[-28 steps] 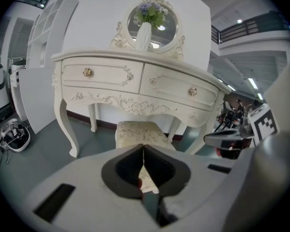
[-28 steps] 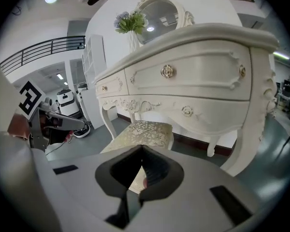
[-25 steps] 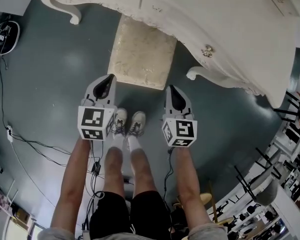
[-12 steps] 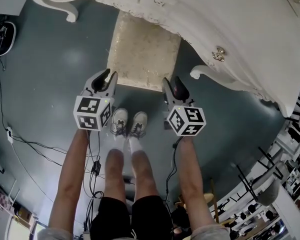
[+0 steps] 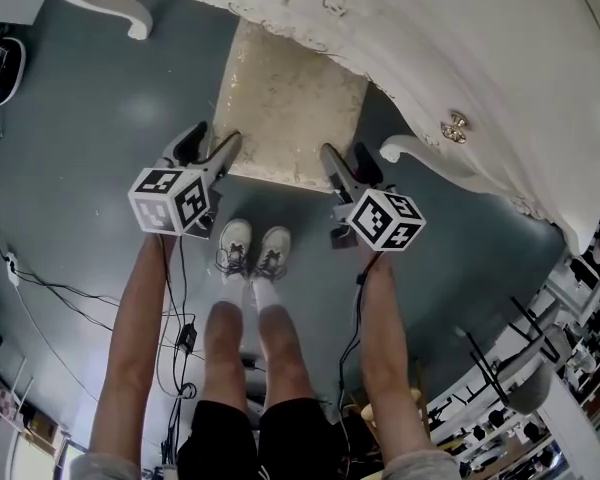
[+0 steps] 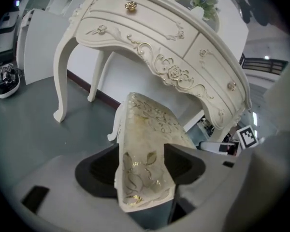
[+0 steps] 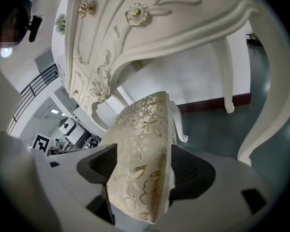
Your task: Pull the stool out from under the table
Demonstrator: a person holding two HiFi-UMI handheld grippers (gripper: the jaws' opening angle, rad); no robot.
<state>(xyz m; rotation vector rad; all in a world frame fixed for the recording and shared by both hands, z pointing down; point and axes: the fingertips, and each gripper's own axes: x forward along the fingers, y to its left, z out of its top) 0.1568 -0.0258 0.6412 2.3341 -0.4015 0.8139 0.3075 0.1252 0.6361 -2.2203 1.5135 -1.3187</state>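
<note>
In your head view, the far end of the stool (image 5: 290, 108) is hidden under the bench (image 5: 460, 48), and its legs are out of sight beneath the seat cushion. The bench runs off the top and right edges. Your shorts (image 5: 260, 438) are cut by the bottom edge.

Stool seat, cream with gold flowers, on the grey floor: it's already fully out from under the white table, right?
Not fully out. The head view shows the far end of the stool still tucked under the edge of the table; only its near part is clear. The cream seat with gold flowers and the grey floor are as you say.
</note>
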